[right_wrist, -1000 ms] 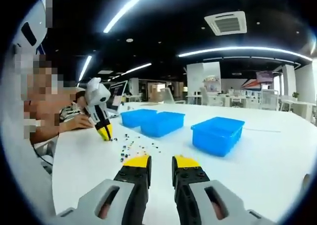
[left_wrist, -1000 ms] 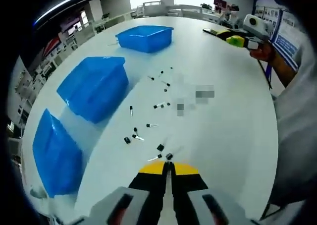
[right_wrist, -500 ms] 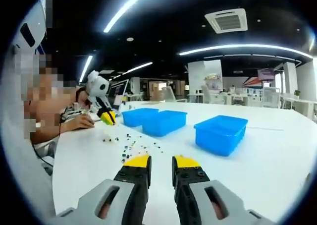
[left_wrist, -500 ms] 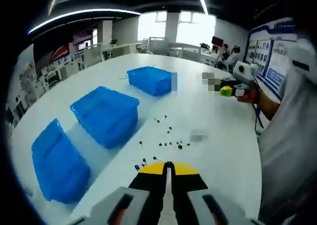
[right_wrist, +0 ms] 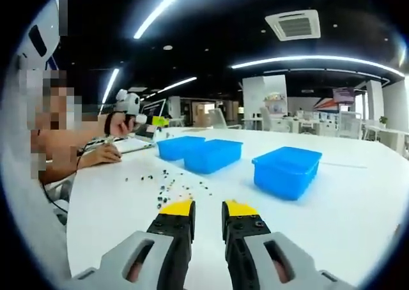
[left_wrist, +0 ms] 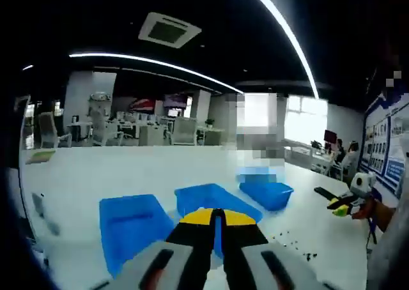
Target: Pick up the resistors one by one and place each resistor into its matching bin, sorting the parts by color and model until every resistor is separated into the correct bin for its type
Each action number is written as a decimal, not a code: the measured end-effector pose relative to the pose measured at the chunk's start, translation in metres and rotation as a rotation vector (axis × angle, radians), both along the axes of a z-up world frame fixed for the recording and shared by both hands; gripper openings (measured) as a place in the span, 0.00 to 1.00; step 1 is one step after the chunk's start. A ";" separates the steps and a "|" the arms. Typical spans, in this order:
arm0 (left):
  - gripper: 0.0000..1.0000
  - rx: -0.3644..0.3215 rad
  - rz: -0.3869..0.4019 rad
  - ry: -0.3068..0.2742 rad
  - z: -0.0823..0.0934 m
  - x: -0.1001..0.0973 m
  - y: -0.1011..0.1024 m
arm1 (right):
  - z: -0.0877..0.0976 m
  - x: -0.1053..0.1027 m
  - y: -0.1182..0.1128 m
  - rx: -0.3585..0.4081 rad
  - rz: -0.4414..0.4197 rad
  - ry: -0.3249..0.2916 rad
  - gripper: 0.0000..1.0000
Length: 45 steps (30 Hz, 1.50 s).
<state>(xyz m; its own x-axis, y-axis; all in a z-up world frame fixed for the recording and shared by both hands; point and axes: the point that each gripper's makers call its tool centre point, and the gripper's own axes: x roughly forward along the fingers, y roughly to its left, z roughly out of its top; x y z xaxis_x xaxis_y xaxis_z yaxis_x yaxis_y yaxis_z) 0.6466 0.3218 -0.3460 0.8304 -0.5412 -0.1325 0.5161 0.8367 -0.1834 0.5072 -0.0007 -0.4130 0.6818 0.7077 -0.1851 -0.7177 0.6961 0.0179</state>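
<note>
Sorting looks barely begun: resistors point(right_wrist: 167, 186) lie scattered on the bench point(right_wrist: 358, 194) before the blue bins point(right_wrist: 285, 170), left gripper point(left_wrist: 217, 217) jaws pressed together, right gripper point(right_wrist: 208, 208) jaws spread, empty.

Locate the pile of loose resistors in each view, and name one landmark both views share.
Left gripper view: the resistors are dark specks low right on the white table, right of the left gripper.
Right gripper view: the resistors lie left of centre, just above the right gripper.
Shared landmark: the row of three blue bins.
</note>
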 end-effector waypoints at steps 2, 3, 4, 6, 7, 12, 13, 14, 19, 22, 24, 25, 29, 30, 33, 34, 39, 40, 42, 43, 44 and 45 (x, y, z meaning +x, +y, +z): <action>0.07 0.040 0.150 -0.053 0.001 0.019 0.027 | 0.001 0.000 0.001 0.000 0.002 0.000 0.19; 0.07 0.074 0.220 -0.049 -0.004 0.028 0.041 | 0.001 0.001 0.001 0.000 0.001 -0.001 0.19; 0.07 0.078 0.233 -0.040 -0.007 0.032 0.045 | 0.001 0.001 0.000 0.001 0.001 0.000 0.19; 0.07 0.063 0.227 -0.034 -0.008 0.036 0.044 | 0.001 0.002 -0.001 0.001 -0.001 0.001 0.19; 0.07 0.061 0.227 -0.033 -0.009 0.036 0.044 | 0.001 0.002 -0.002 0.000 -0.003 0.002 0.19; 0.15 0.083 0.241 -0.006 -0.020 0.037 0.042 | -0.003 0.004 -0.007 -0.001 -0.017 0.013 0.19; 0.21 0.070 0.250 0.025 -0.025 0.037 0.043 | -0.003 0.004 -0.008 -0.001 -0.018 0.014 0.19; 0.24 0.056 0.255 0.049 -0.028 0.036 0.043 | -0.003 0.004 -0.008 -0.002 -0.018 0.014 0.19; 0.23 0.056 0.264 0.044 -0.024 0.034 0.049 | -0.002 0.005 -0.006 0.002 -0.011 0.011 0.19; 0.23 0.074 0.254 0.010 -0.014 0.031 0.046 | -0.002 0.005 -0.005 0.006 -0.011 0.011 0.19; 0.22 0.108 0.236 -0.018 -0.008 0.028 0.043 | -0.003 0.005 -0.005 0.006 -0.011 0.011 0.19; 0.22 0.120 0.228 -0.027 -0.005 0.027 0.042 | -0.003 0.005 -0.005 0.006 -0.010 0.011 0.19; 0.22 0.188 0.168 -0.031 -0.001 0.019 0.034 | -0.002 0.004 -0.005 0.007 -0.008 0.006 0.19; 0.22 0.193 0.133 -0.022 -0.001 0.015 0.028 | -0.001 0.004 -0.005 0.008 -0.008 0.005 0.19; 0.22 0.278 0.017 -0.026 0.001 -0.001 0.009 | -0.001 0.003 -0.004 0.010 -0.009 0.005 0.19; 0.22 0.305 -0.010 -0.027 0.000 -0.005 0.004 | 0.000 0.002 -0.004 0.010 -0.009 0.006 0.19; 0.20 0.578 -0.250 0.020 -0.022 -0.040 -0.026 | 0.000 -0.002 0.003 -0.002 0.008 0.004 0.19; 0.20 0.618 -0.320 0.034 -0.029 -0.049 -0.034 | 0.000 -0.003 0.004 -0.002 0.010 0.004 0.19; 0.20 0.676 -0.459 0.072 -0.043 -0.071 -0.049 | 0.000 -0.005 0.006 0.002 0.013 0.003 0.19; 0.20 0.706 -0.523 0.092 -0.050 -0.081 -0.055 | 0.000 -0.006 0.006 0.007 0.013 0.003 0.19; 0.20 0.735 -0.586 0.119 -0.058 -0.092 -0.059 | -0.001 -0.006 0.006 0.009 0.011 0.004 0.19; 0.20 0.772 -0.665 0.146 -0.066 -0.106 -0.065 | -0.001 -0.007 0.005 0.010 0.009 0.005 0.19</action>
<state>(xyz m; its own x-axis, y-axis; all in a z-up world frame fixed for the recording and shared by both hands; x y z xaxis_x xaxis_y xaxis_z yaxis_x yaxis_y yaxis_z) 0.5407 0.2570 -0.4124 0.3415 -0.6102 -0.7149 0.9339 0.3064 0.1845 0.5005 0.0048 -0.4142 0.6747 0.7154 -0.1815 -0.7235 0.6897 0.0286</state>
